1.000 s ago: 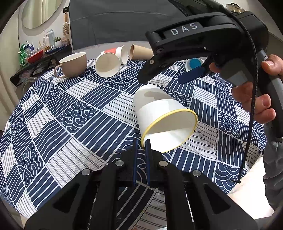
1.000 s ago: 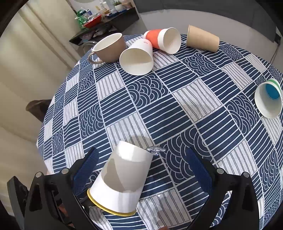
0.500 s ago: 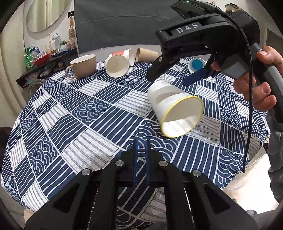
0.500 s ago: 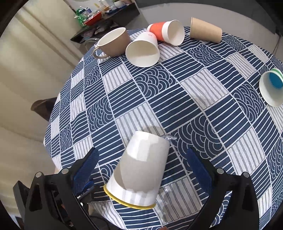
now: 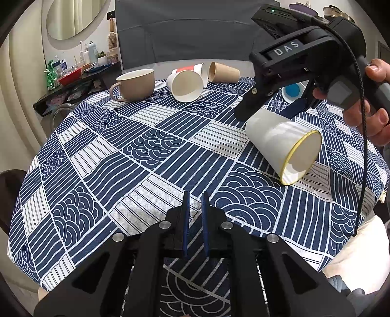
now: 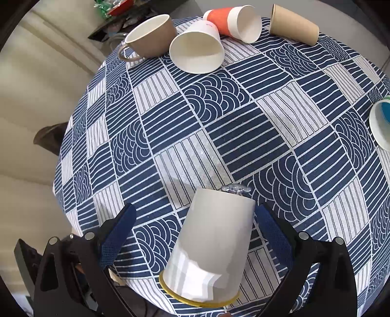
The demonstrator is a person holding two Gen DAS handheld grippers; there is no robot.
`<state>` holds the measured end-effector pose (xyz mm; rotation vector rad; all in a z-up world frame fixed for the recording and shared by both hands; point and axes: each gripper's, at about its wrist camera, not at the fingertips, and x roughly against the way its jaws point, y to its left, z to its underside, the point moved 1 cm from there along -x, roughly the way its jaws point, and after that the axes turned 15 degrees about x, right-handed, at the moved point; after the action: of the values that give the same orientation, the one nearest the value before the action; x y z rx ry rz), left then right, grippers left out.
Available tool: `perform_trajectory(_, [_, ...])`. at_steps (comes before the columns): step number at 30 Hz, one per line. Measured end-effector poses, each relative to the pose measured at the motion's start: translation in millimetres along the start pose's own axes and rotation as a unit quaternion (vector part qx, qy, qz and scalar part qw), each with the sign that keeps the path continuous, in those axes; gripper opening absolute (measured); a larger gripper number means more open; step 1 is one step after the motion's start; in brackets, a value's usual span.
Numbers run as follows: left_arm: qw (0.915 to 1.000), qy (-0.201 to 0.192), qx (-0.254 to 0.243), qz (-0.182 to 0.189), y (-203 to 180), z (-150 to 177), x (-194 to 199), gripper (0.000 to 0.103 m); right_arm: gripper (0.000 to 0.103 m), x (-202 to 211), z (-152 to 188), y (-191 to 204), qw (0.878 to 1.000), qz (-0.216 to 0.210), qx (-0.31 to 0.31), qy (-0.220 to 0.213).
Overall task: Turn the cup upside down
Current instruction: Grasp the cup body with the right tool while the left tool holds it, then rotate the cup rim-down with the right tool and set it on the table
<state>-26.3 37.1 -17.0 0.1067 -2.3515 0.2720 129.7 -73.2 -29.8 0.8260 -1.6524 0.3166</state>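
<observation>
Cup: a white paper cup with a yellow rim (image 5: 284,143) (image 6: 212,246) lies tipped on the tablecloth (image 5: 151,156) (image 6: 243,126), base raised, its mouth turned toward the table's near edge, only the lower rim seeming to touch the cloth.
Right gripper (image 6: 195,234) (image 5: 275,107): fingers spread wide on either side of the cup's base – neither blue pad (image 6: 271,231) clearly presses the wall; from the left wrist view the tips hang just over the base.
Left gripper (image 5: 195,219): blue fingers drawn close with a slim gap, nothing between them, hovering above the cloth well apart from the cup.
Far edge: a beige mug (image 5: 136,84) (image 6: 151,36) stands upright; beside it a white cup (image 5: 186,85) (image 6: 197,52), an orange-and-white cup (image 6: 234,20) and a brown cup (image 5: 223,72) (image 6: 293,23) lie on their sides.
Right side: a cup with a blue inside (image 5: 293,91) (image 6: 381,122) – lying near the table's edge.
</observation>
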Motion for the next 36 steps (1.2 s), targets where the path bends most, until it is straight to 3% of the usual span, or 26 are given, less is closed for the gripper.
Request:
perform_trajectory(4, [1.0, 0.0, -0.005, 0.005, -1, -3, -4, 0.01, 0.095, 0, 1, 0, 1.0, -0.008, 0.006, 0.017])
perform_trajectory(6, [1.0, 0.0, -0.006, 0.007, -2, -4, -6, 0.01, 0.089, -2, 2, 0, 0.999, -0.02, 0.007, 0.026])
perform_trajectory(7, [0.9999, 0.002, -0.006, 0.008, -2, -4, -7, 0.01, 0.079, -2, 3, 0, 0.999, -0.017, 0.007, 0.027])
perform_trajectory(8, [0.9999, 0.003, -0.006, 0.009, -3, -5, -8, 0.01, 0.055, -2, 3, 0, 0.999, -0.019, 0.006, 0.029])
perform_trajectory(9, [0.9999, 0.004, -0.007, 0.009, -3, -5, -9, 0.01, 0.052, -2, 3, -1, 0.999, -0.03, 0.004, 0.027])
perform_trajectory(18, [0.9998, 0.014, -0.012, 0.009, -6, -5, -16, 0.01, 0.052, 12, -1, -8, 0.999, -0.029, 0.0, -0.023])
perform_trajectory(22, [0.9998, 0.015, -0.012, 0.009, -7, -6, -19, 0.01, 0.052, 26, -7, -3, 0.997, -0.012, 0.011, -0.076])
perform_trajectory(27, [0.9997, 0.02, -0.011, 0.009, -9, -8, -23, 0.011, 0.052, 40, -15, 5, 0.985, 0.026, 0.026, -0.17])
perform_trajectory(36, [0.9996, 0.025, -0.009, 0.007, -9, -11, -29, 0.011, 0.052, 35, -33, 6, 0.959, 0.099, 0.051, -0.26])
